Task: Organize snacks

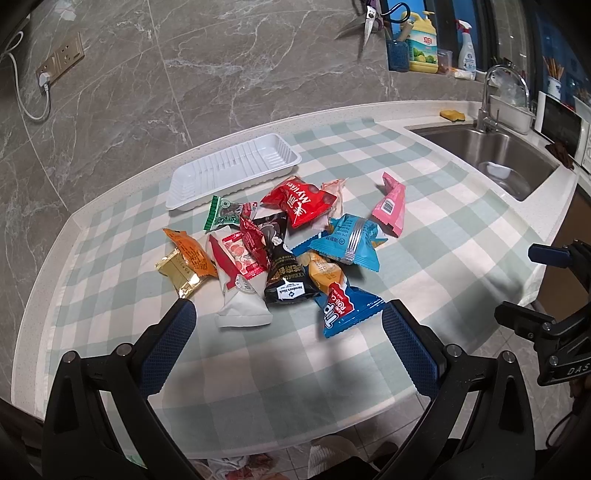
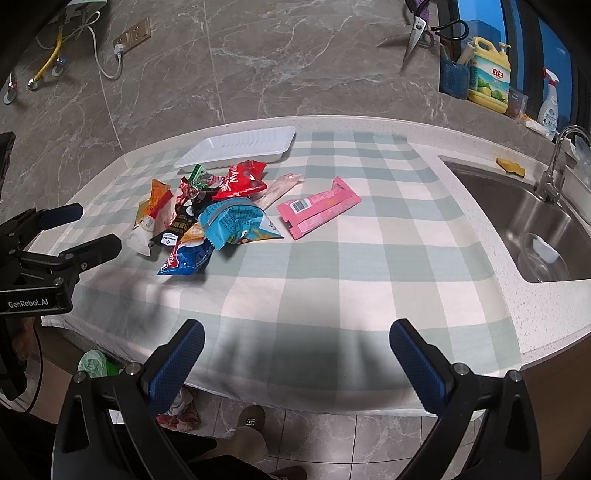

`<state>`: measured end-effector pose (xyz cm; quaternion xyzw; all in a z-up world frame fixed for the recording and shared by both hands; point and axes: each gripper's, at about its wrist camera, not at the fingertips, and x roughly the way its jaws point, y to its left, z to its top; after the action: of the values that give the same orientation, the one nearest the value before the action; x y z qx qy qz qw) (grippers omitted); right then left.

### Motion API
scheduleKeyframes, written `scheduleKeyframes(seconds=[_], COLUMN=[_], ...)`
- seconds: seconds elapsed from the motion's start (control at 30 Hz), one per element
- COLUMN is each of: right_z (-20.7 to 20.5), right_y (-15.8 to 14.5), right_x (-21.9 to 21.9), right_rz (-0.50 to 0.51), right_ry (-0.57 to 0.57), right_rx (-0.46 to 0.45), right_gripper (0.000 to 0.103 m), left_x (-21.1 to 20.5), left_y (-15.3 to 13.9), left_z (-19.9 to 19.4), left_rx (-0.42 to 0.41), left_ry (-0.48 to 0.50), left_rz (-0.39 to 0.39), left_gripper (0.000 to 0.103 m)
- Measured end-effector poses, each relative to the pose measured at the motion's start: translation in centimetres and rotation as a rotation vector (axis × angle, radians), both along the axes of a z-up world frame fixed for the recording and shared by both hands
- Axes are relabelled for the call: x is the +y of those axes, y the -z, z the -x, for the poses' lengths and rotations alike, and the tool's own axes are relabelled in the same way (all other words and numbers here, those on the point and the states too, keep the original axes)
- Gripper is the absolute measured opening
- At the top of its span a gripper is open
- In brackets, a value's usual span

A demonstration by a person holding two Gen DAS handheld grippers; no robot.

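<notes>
A pile of snack packets lies on the checked cloth, also in the right wrist view. It holds a red bag, a light blue bag, a black packet and a white packet. A pink packet lies apart to the right. An empty white tray stands behind the pile. My left gripper is open, above the near edge of the pile. My right gripper is open and empty over the cloth's front.
A steel sink with a tap is at the right. Detergent bottles stand on the sill. Scissors hang on the marble wall. Wall sockets are at the left. The counter edge is near.
</notes>
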<state>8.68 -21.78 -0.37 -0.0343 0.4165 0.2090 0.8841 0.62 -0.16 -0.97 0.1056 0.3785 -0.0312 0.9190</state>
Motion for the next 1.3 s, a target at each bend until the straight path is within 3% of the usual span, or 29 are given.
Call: scheduleKeyframes(seconds=[1.3], right_z=[-0.3], right_y=[0.16], right_x=[-0.17], right_rz=[-0.004], right_ry=[0.0], right_rx=[0.005], right_gripper=[0.102], left_x=[-0.04], left_y=[-0.79], left_z=[0.06], left_rx=[-0.009], left_ry=[-0.003], left_rz=[0.006], left_gripper=[0.102])
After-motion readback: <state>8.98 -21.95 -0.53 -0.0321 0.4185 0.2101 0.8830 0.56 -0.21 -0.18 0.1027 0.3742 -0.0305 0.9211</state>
